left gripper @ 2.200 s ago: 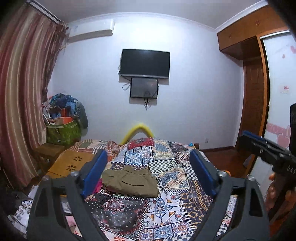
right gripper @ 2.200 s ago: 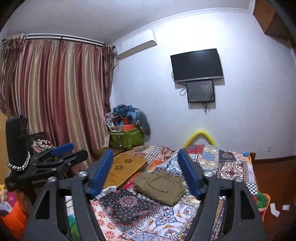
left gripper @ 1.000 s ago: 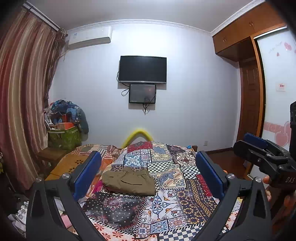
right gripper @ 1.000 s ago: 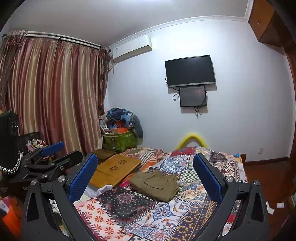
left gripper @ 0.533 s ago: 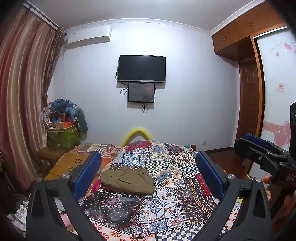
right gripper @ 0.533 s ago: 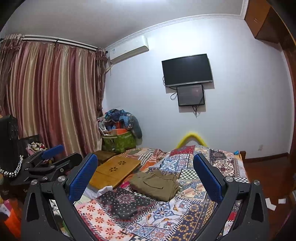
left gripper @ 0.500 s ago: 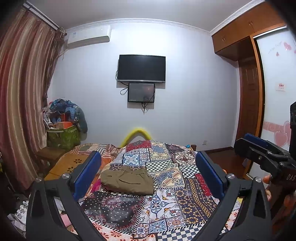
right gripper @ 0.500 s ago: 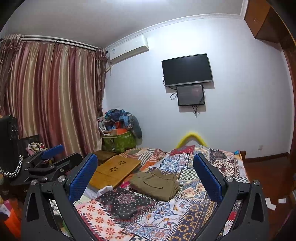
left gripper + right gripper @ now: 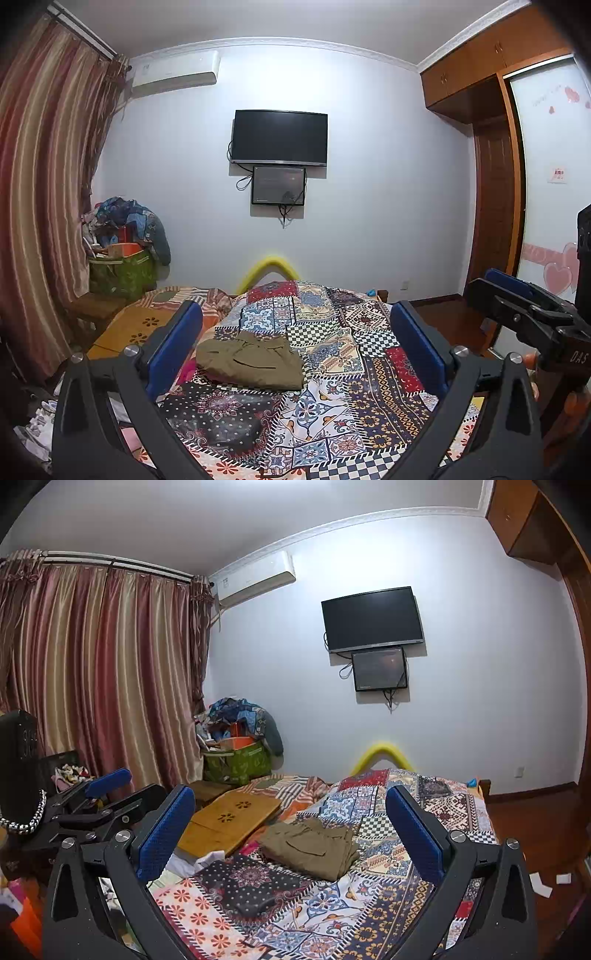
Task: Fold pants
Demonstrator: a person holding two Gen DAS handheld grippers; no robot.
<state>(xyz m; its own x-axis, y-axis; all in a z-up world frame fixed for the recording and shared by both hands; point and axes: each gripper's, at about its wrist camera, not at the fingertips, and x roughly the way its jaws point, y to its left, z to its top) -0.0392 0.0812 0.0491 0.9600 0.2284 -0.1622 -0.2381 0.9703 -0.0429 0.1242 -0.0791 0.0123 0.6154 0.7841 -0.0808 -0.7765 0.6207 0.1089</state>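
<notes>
The pants (image 9: pixel 251 360) lie folded into a compact olive bundle on the patchwork bedspread (image 9: pixel 332 369), near the middle of the bed. In the left wrist view the bundle sits at about 11 o'clock from the space between the fingers, close to the left blue pad; in the right wrist view it lies (image 9: pixel 314 843) almost at 12 o'clock, between the two pads.

The left gripper (image 9: pixel 295 347) has its jaws spread wide, and nothing is held between them. The right gripper (image 9: pixel 290 829) has its jaws equally wide apart, and they are also empty. Both hang above the near end of the bed, well apart from the pants.

A wooden lap board (image 9: pixel 232 819) lies on the bed at 10 o'clock from the pants in the right view. On the far wall hangs a black television (image 9: pixel 279 136), with a smaller screen (image 9: pixel 279 185) just under it.
</notes>
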